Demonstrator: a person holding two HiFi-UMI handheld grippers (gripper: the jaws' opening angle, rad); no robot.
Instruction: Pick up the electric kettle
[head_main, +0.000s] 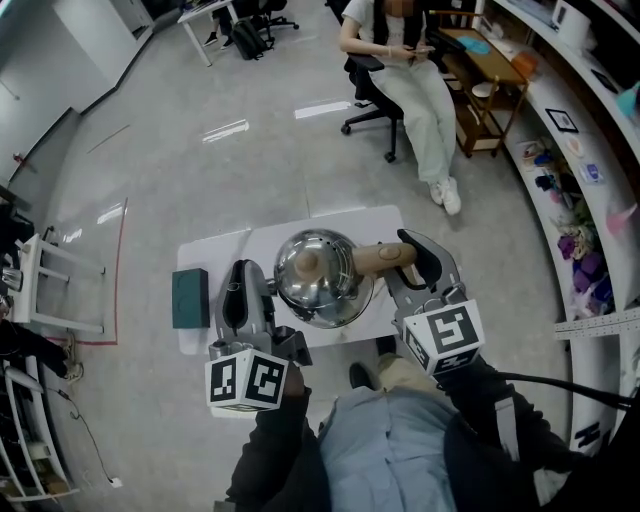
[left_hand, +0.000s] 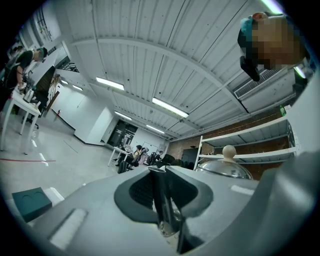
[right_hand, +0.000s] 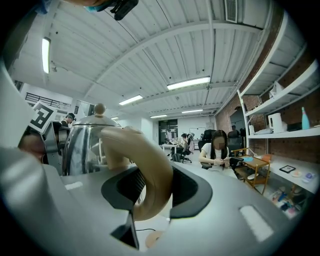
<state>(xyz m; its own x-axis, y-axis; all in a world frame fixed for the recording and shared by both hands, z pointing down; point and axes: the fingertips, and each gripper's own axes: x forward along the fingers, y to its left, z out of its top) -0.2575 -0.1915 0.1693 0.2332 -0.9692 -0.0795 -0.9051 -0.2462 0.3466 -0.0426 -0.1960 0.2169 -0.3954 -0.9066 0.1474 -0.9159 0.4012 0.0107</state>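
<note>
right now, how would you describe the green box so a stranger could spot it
Find the small white table in the middle of the grey floor. The box lies at its left edge, left of the shiny kettle. It is the only flat, dark green, rectangular thing there.

A glossy grey floor (head_main: 250, 170) extends far, with white shelving (head_main: 585, 130) along the right and strip lights (right_hand: 187, 83) overhead.
</note>
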